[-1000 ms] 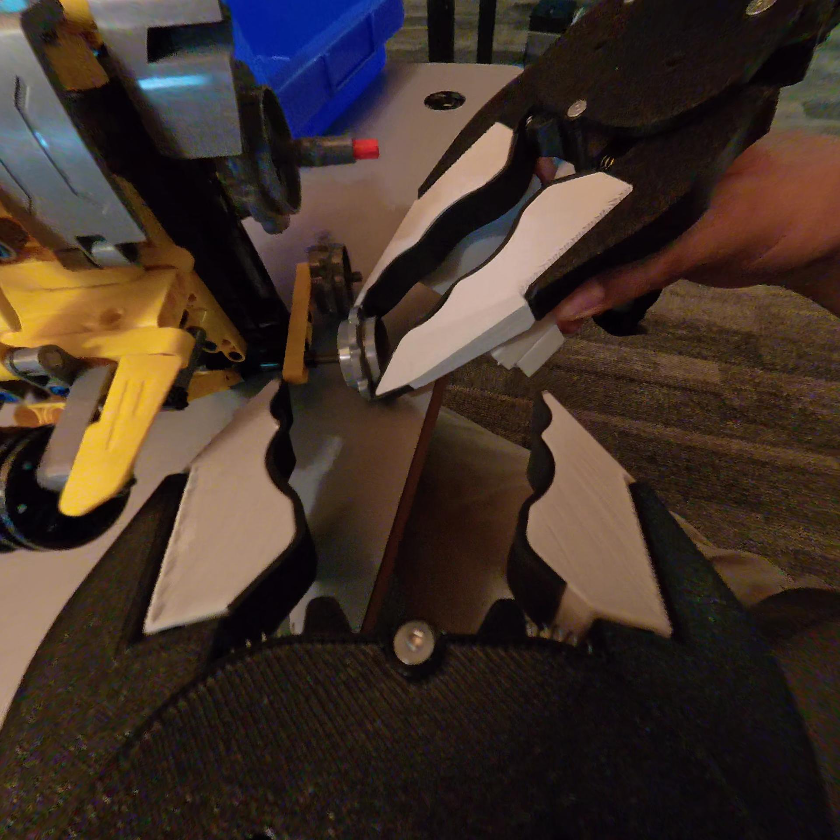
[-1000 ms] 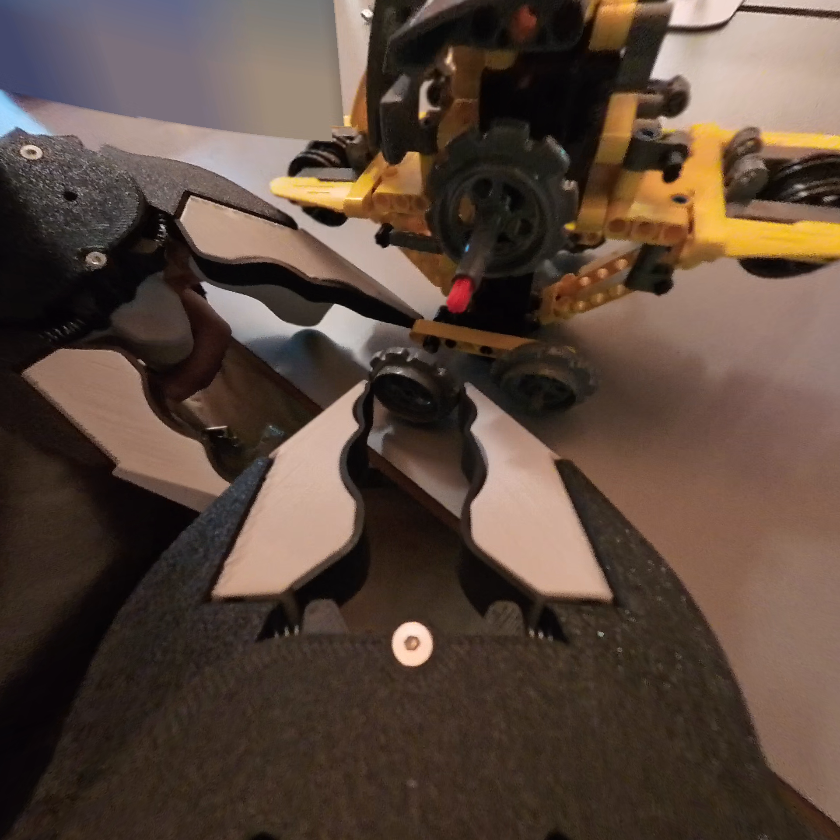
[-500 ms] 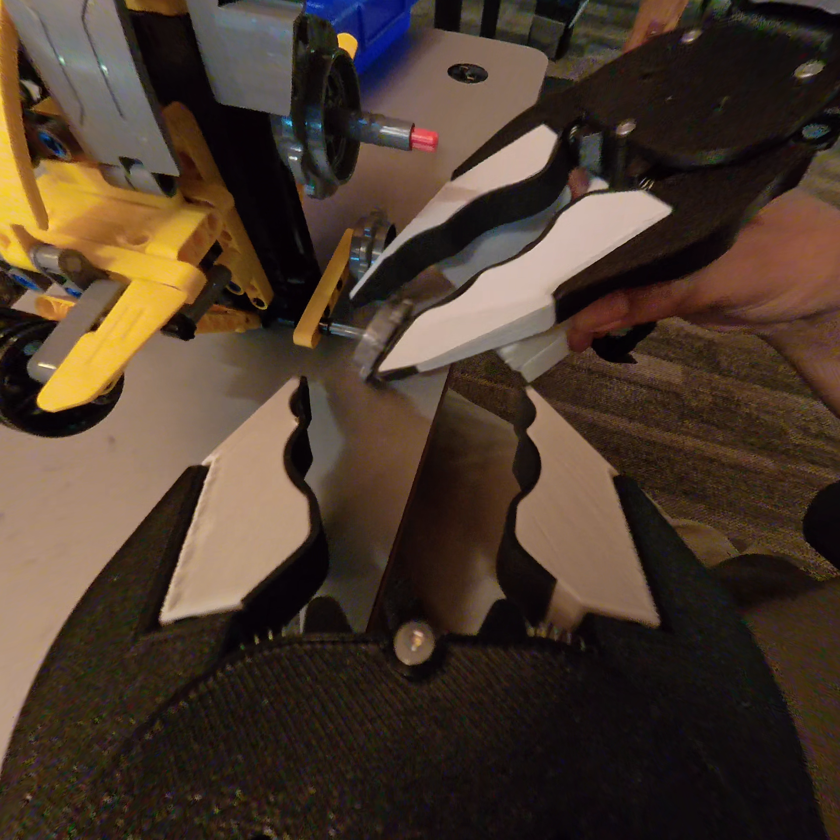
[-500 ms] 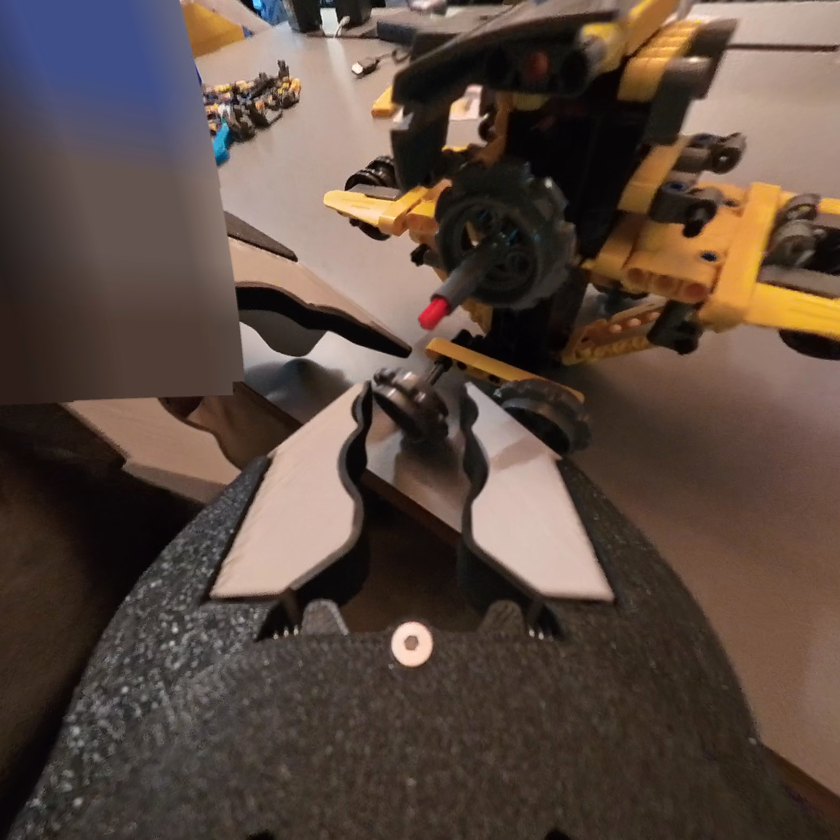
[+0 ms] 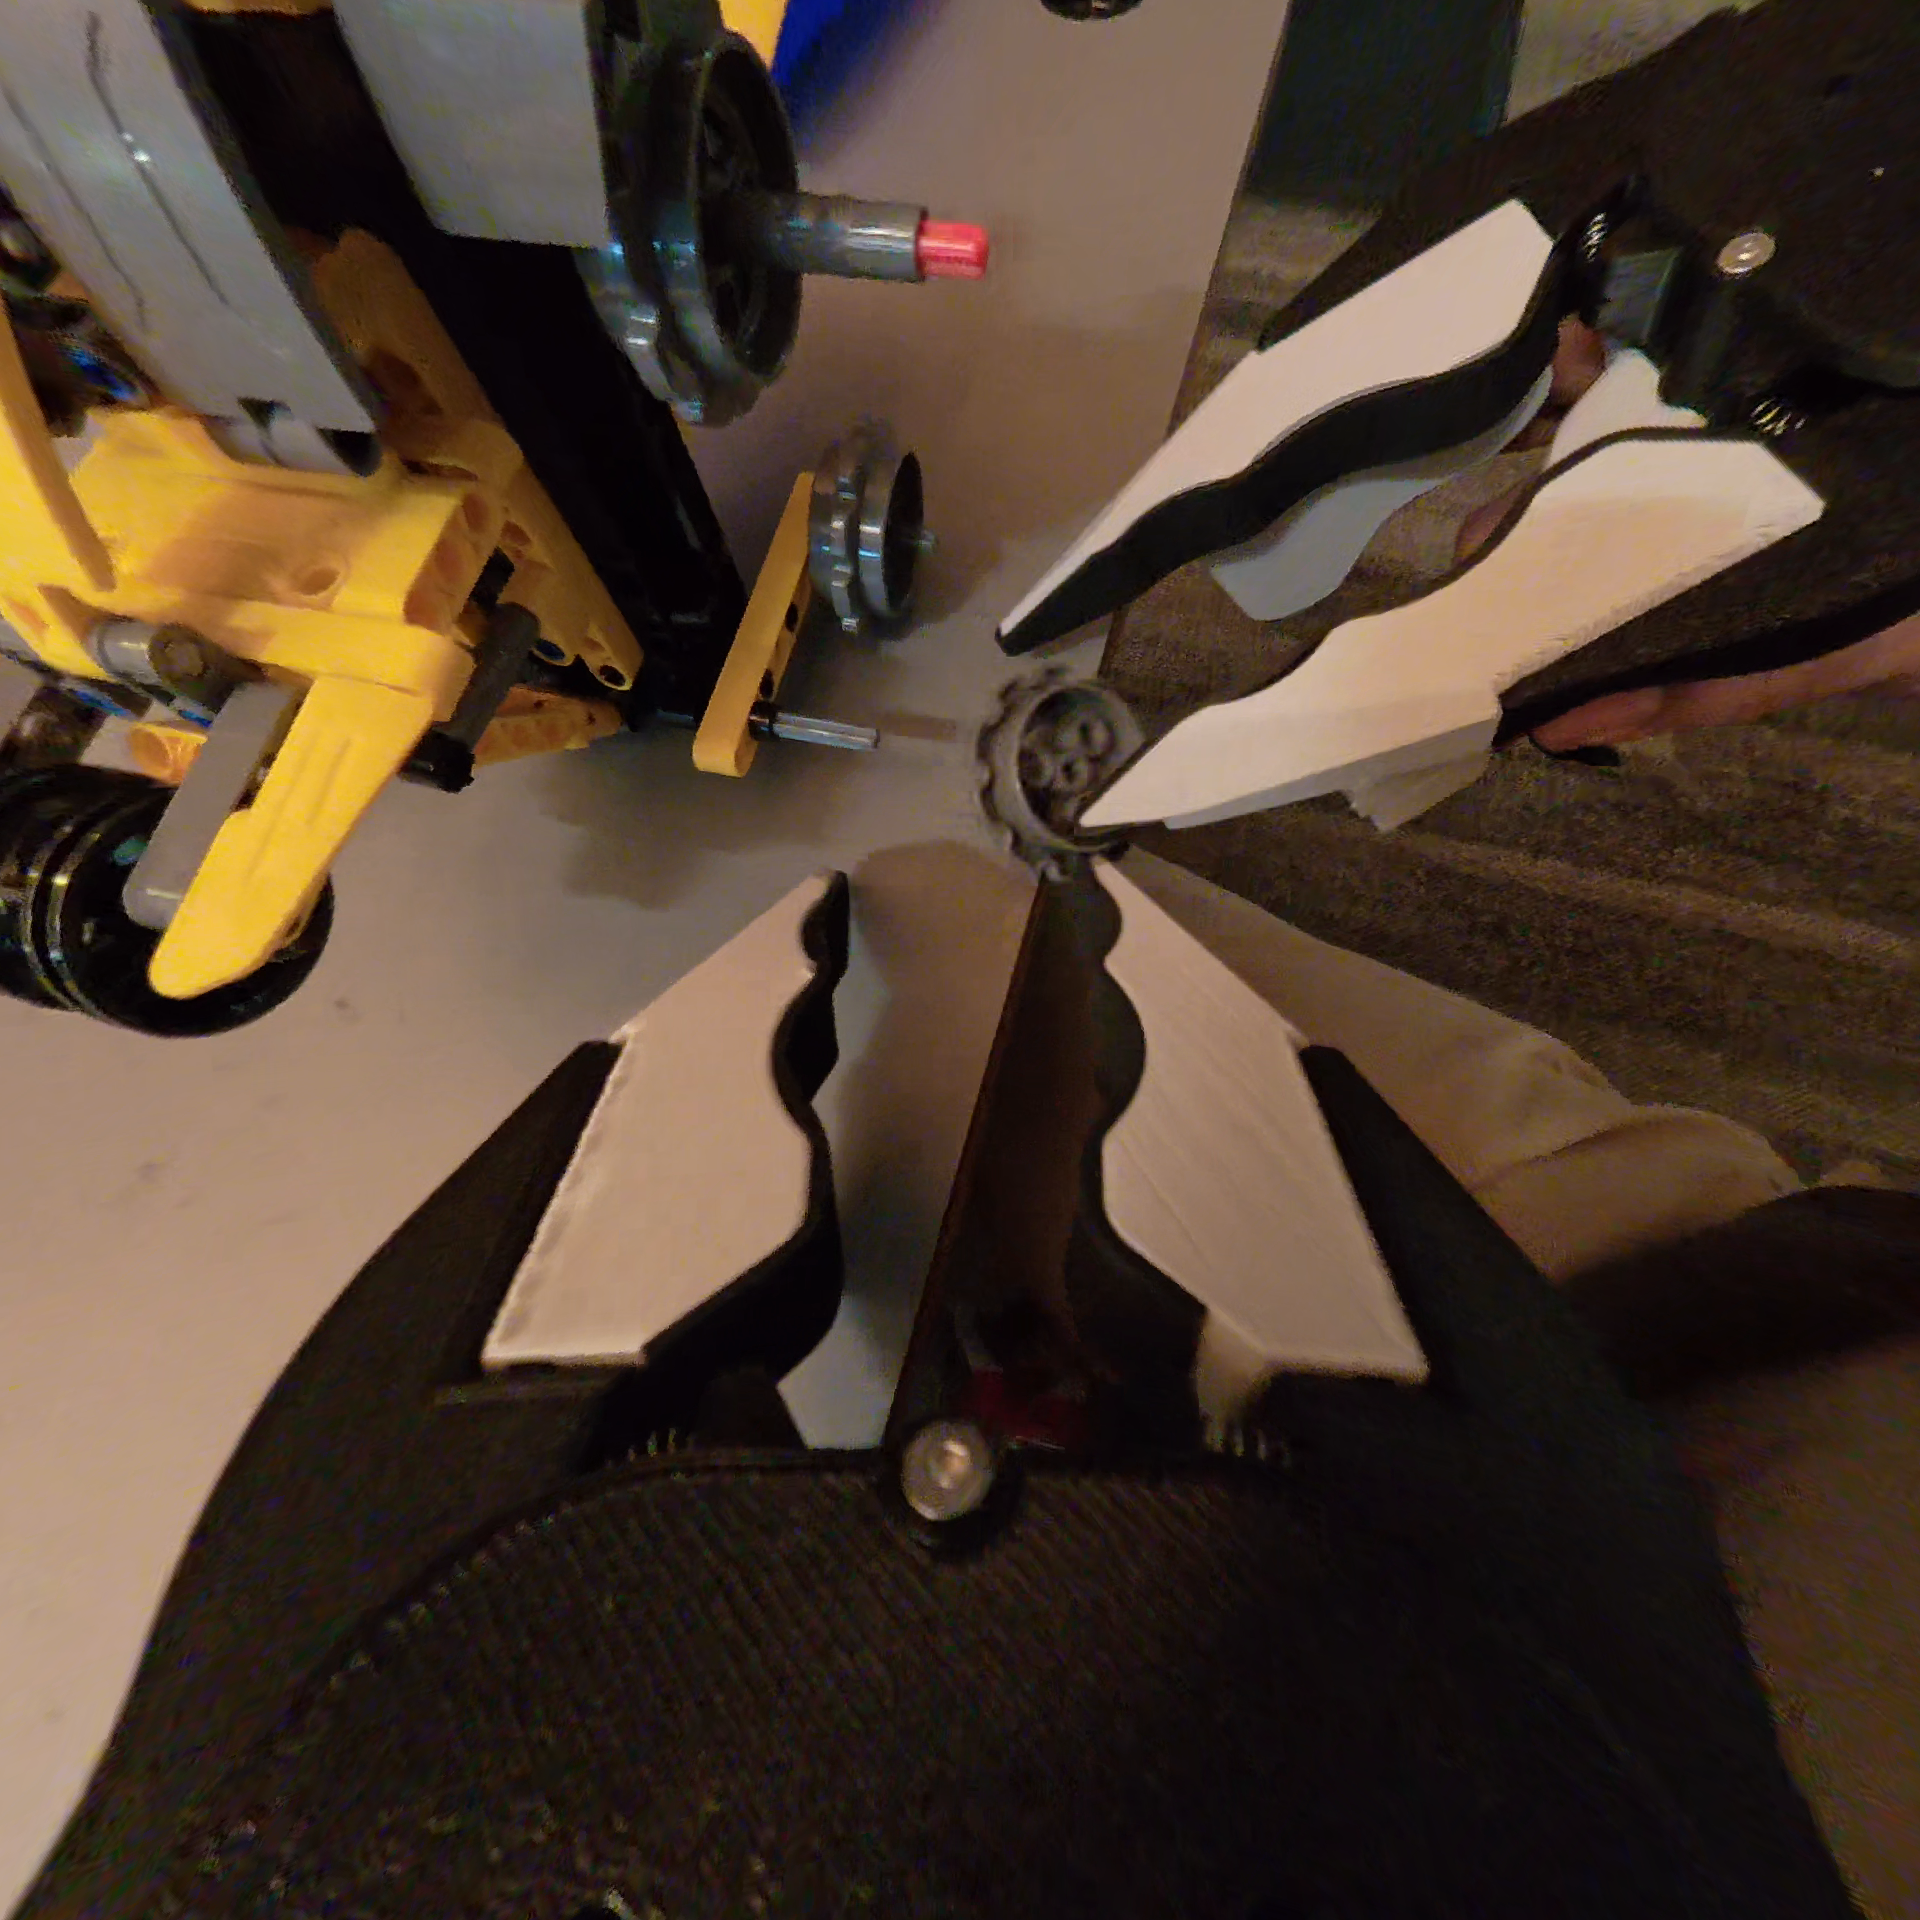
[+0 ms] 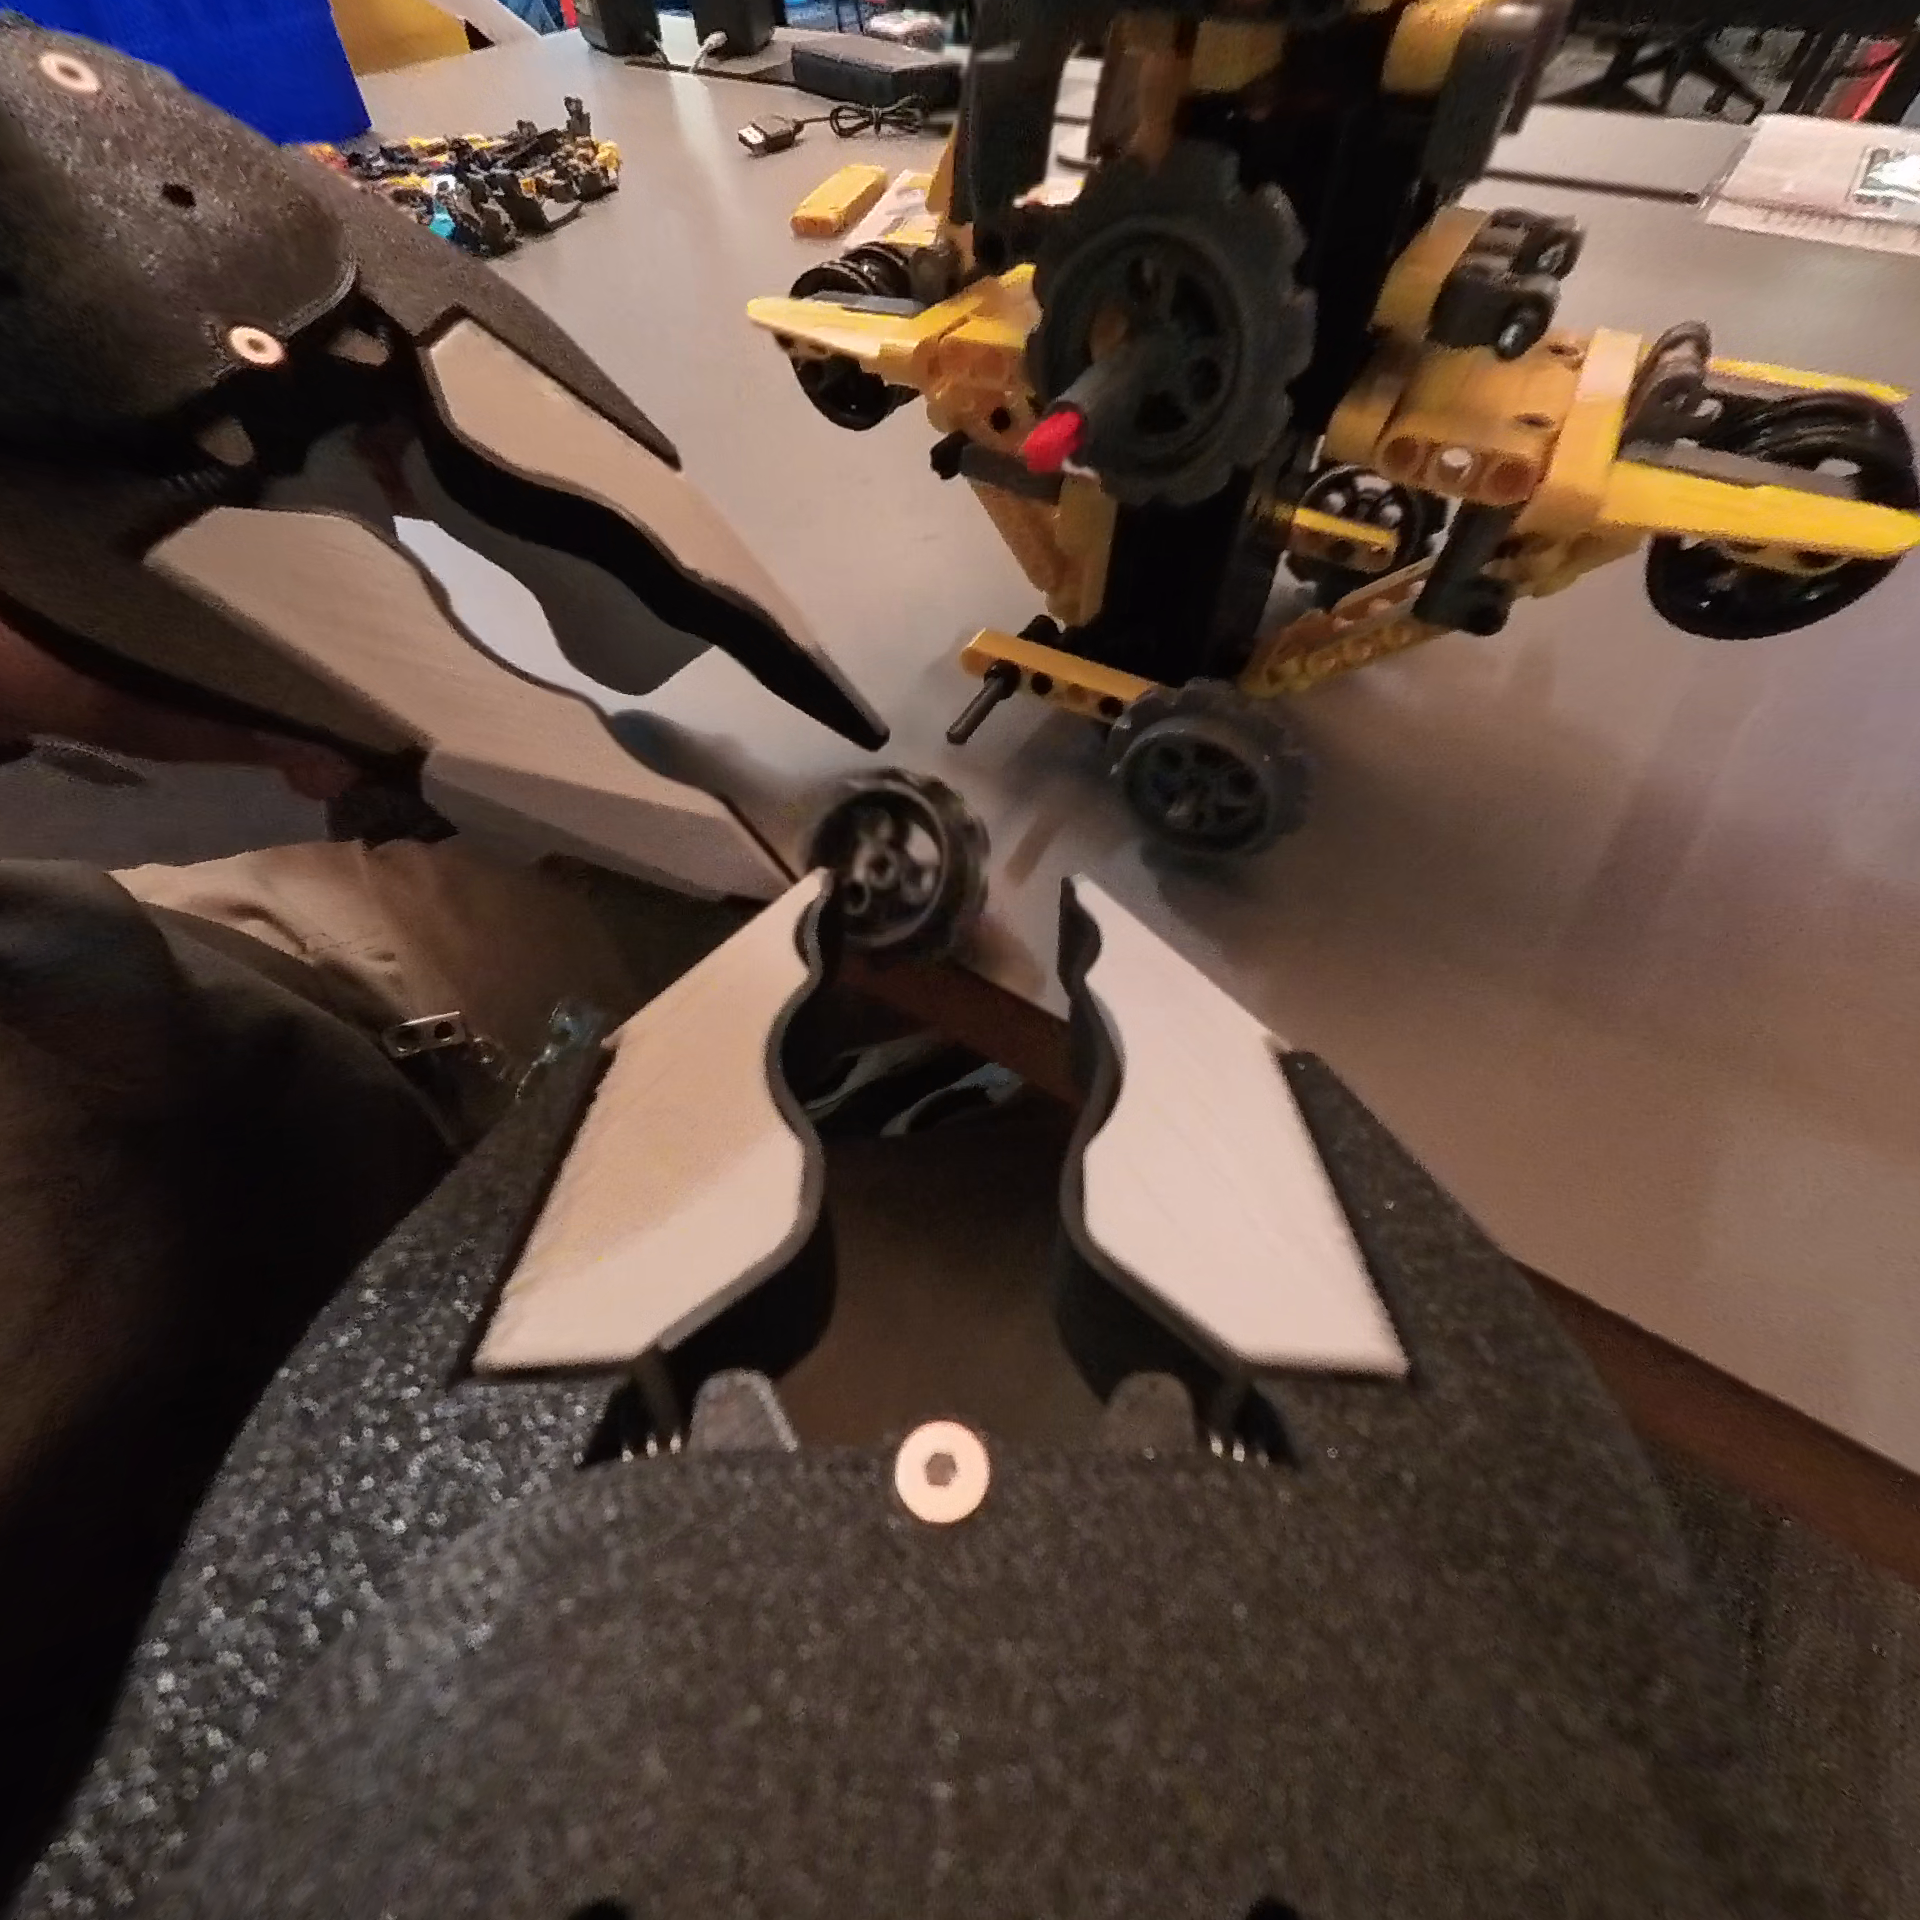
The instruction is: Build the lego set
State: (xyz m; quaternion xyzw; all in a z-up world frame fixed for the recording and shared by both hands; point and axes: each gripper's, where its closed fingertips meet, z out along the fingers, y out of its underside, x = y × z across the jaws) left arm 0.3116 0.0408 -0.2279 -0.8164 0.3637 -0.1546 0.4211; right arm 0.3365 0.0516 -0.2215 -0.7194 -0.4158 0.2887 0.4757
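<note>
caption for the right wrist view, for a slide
Open right gripper beside a small loose black wheel at the table edge, yellow brick-built vehicle behind.

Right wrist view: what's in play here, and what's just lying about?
In play: loose small wheel by the open right gripper; open left gripper; bare axle; yellow model.
Lying about: parts pile; cable; papers.

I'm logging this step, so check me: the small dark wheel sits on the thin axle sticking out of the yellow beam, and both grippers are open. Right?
Not quite. The small dark wheel is off the thin axle, which sticks out bare from the yellow beam. The left wrist view shows the wheel by the right gripper. The left gripper and the right gripper are indeed open.
</note>
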